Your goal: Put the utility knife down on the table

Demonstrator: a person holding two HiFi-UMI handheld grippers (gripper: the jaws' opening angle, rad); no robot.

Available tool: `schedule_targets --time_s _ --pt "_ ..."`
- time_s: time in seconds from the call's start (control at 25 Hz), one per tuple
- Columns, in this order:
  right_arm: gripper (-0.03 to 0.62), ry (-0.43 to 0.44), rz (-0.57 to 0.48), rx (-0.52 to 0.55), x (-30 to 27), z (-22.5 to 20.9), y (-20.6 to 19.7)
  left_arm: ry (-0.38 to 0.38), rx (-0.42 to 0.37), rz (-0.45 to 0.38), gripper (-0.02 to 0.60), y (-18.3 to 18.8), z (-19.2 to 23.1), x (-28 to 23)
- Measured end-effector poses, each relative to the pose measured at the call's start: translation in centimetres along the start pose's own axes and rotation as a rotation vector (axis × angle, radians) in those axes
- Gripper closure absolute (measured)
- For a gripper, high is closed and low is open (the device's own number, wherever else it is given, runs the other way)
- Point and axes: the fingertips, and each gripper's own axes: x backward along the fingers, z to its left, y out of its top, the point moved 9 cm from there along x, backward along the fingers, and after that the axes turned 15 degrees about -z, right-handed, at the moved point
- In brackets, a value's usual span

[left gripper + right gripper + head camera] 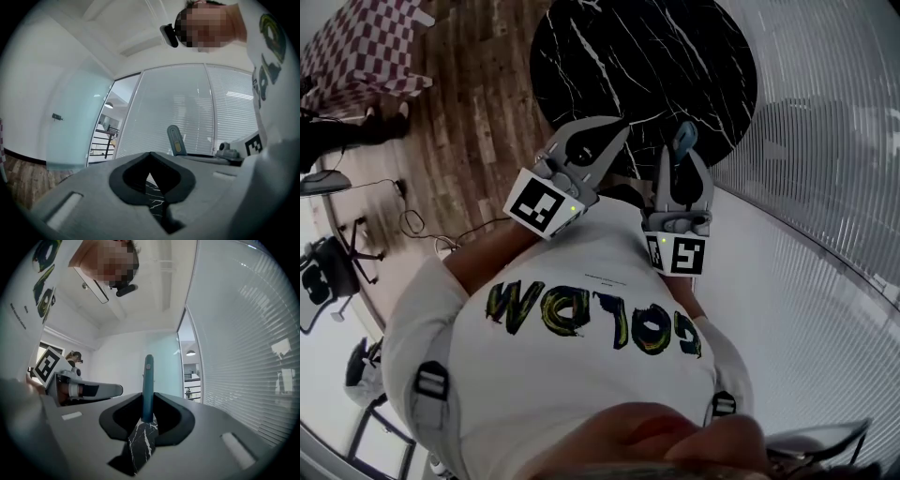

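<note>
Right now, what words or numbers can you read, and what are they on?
"GOLD": my best reading of part of the big yellow-green letters on the white T-shirt, seen upside down; the rest is unclear.
Tiny print beside them: too small to read.
Left marker cube and right marker cube: black-and-white square patterns, not words.
Utility knife: no writing I can read.

The grey right tool [682, 161] grips a teal utility knife [684, 138] over the round black marble bench [609, 47], with the left tool [611, 134] alongside.
</note>
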Motion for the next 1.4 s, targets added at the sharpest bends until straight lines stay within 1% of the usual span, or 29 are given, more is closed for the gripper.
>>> schedule_targets --time_s 0.28,0.56,0.68,0.76,0.84,0.92,1.04,1.24,1.4 --pt "0.522 -0.024 0.009 -0.012 -0.1 -1.7 -0.5 -0.009 0.005 0.023 0.578 -1.1 -0.2 -1.9" --pt "0.522 -0.014 0.016 -0.022 0.3 -4.7 0.2 0.016 0.013 0.039 0.578 -1.6 -1.6 -4.2" --pt "0.522 -0.003 0.009 -0.034 0.3 -5.9 0.0 0.028 0.001 0.085 0.578 -2.4 -2.3 -4.5" --pt "0.522 -0.001 0.008 -0.041 0.2 -6.5 -0.1 0.031 -0.006 0.100 0.578 -2.8 -2.4 -4.9" --pt "0.522 0.004 0.010 -0.049 0.2 -6.8 -0.1 0.036 -0.009 0.078 0.578 -2.7 -2.4 -5.4" --pt "0.522 0.006 0.021 -0.065 0.3 -6.8 -0.4 0.043 -0.020 0.071 0.578 -2.6 -2.4 -5.7" --pt "0.522 -0.006 0.047 -0.093 0.3 -7.3 -1.1 0.051 -0.039 0.094 0.578 -3.0 -2.1 -5.8" --pt "0.522 -0.007 0.095 -0.107 0.5 -7.7 -2.4 0.061 -0.028 0.111 0.578 -3.7 -1.6 -5.7" --pt "0.522 0.003 0.133 -0.110 0.6 -7.6 -3.7 0.062 -0.024 0.142 0.578 -4.7 -1.0 -5.4"
